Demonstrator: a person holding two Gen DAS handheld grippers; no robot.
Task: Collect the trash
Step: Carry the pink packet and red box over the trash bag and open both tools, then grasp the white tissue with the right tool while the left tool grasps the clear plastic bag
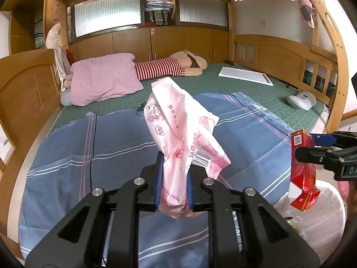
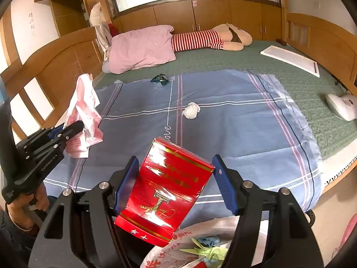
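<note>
Right wrist view: my right hand-held gripper (image 2: 175, 183) clamps a glossy red cardboard box (image 2: 165, 192), the left (image 1: 174, 174) a crumpled pink plastic wrapper (image 1: 178, 134); next, I judge, release into the white plastic trash bag (image 2: 178, 245) just below.

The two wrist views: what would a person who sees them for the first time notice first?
Most striking is the red box, held between the blue pads of the right gripper just above the open trash bag at the bottom. Next comes the crumpled pink wrapper, which the left gripper pinches above the blue sheet. Further back, a white tissue ball and a dark wrapper lie on the bed.
</note>
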